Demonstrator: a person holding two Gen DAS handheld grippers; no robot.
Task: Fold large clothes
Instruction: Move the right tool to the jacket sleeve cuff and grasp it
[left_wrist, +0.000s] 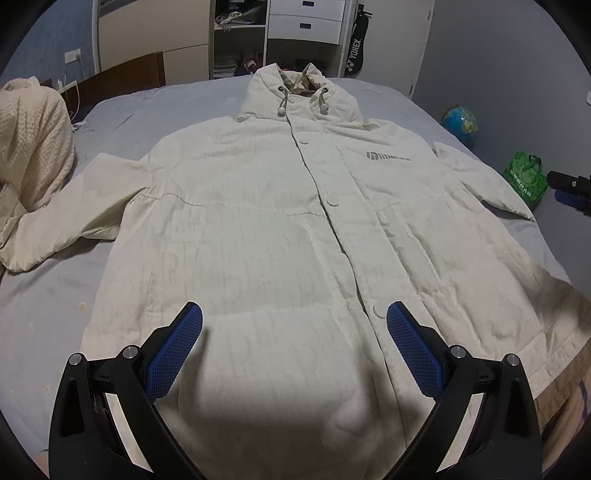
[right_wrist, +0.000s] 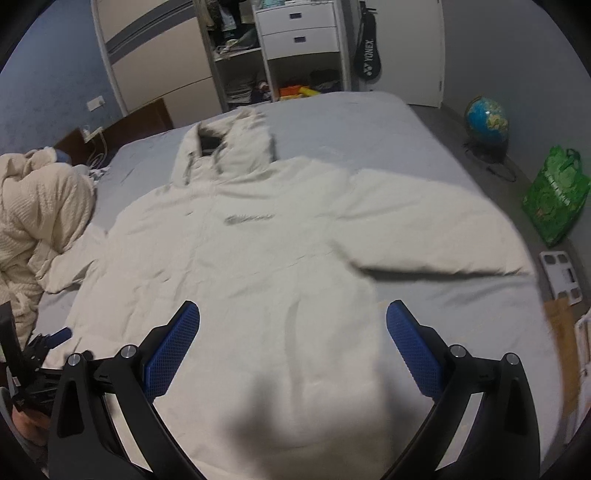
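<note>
One cream hooded padded coat (left_wrist: 288, 229), buttoned, front up, spread flat on grey-sheeted bed (left_wrist: 125, 122), sleeves out; left gripper (left_wrist: 294, 314) and right gripper (right_wrist: 293, 314) above its hem, both spread wide, holding nothing.

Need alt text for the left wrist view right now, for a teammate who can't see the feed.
A cream hooded jacket lies flat, front up and buttoned, on a grey bed. The open left gripper hovers over its hem, holding nothing.

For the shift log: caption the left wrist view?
Open left gripper above a cream hooded jacket spread flat, buttoned, on a grey bed.
</note>
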